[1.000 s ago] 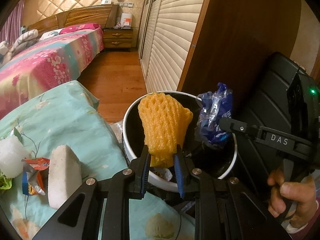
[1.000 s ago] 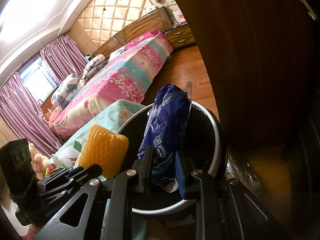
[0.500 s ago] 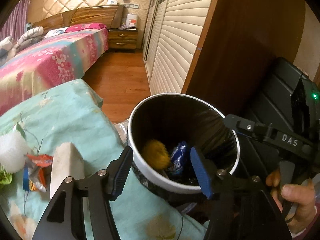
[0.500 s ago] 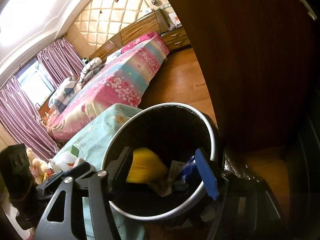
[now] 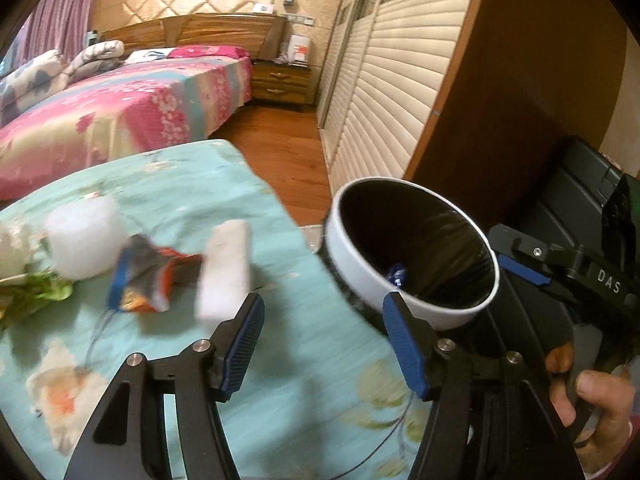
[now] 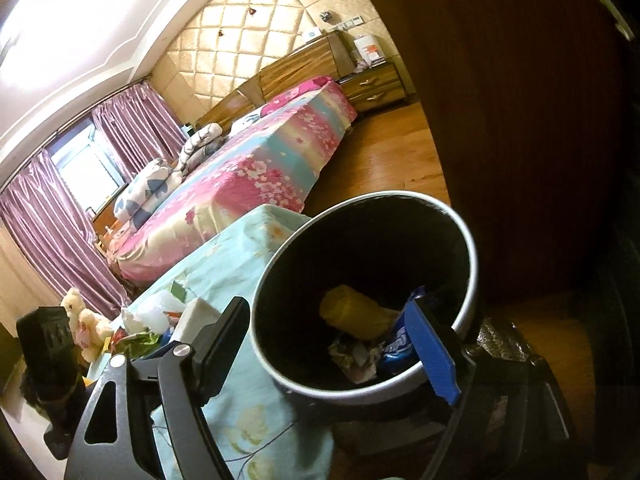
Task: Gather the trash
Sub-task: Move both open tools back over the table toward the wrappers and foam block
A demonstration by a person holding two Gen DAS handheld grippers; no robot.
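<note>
While both grippers' fingers spread empty, bin holds yellow net, blue wrapper.

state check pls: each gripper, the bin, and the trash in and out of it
left gripper: open, empty, jaws just opened
right gripper: open, empty, jaws just opened
trash bin: upright, lined black, partly filled
yellow foam net: inside bin
blue wrapper: inside bin
white foam block: uncollected, on cloth
snack wrapper: uncollected, crumpled
</note>
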